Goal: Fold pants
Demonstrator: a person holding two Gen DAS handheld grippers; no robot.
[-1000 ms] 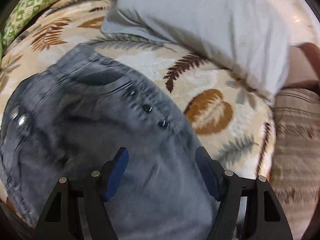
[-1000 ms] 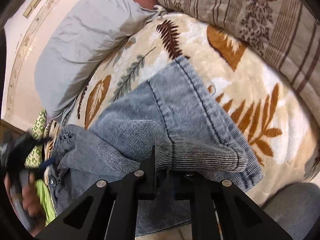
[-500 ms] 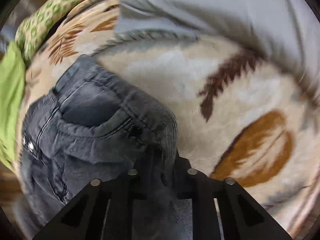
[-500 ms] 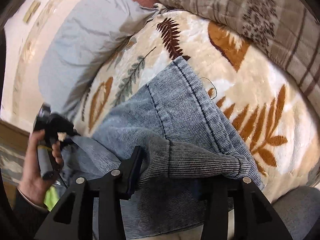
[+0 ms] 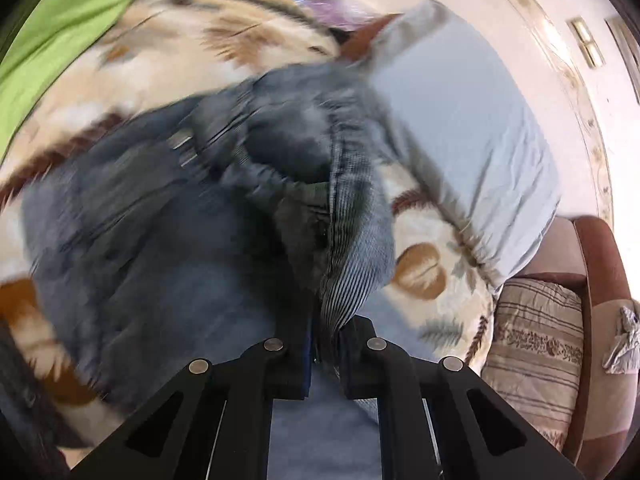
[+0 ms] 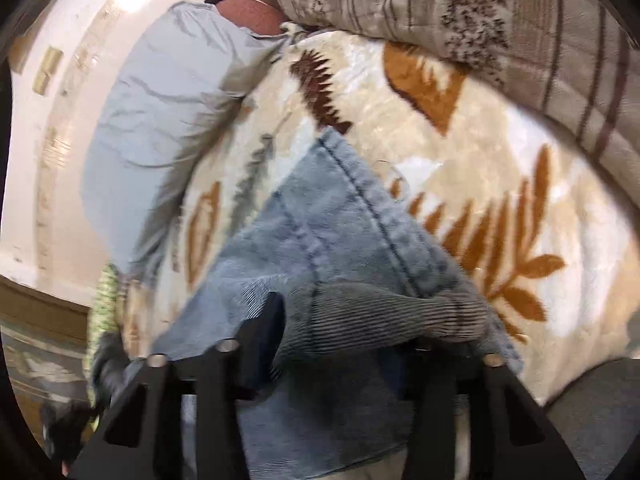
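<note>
**Inspector:** Your left gripper (image 5: 325, 354) is a matte black frame. Four flat arms fan out from the base, each with a triangular cut-out, and four round silver fasteners sit along the top edge. A strip of blue shows on the inner face of one finger (image 5: 307, 354).

**Operator:** Is the right one the same?

**Inspector:** Your right gripper (image 6: 344, 344) has the same black frame with the same triangular cut-outs. Three silver fasteners are visible on it. The one finger (image 6: 266, 334) in view is a thick block, dark navy to black. The picture is blurred, so I cannot read any markings on it.
</note>
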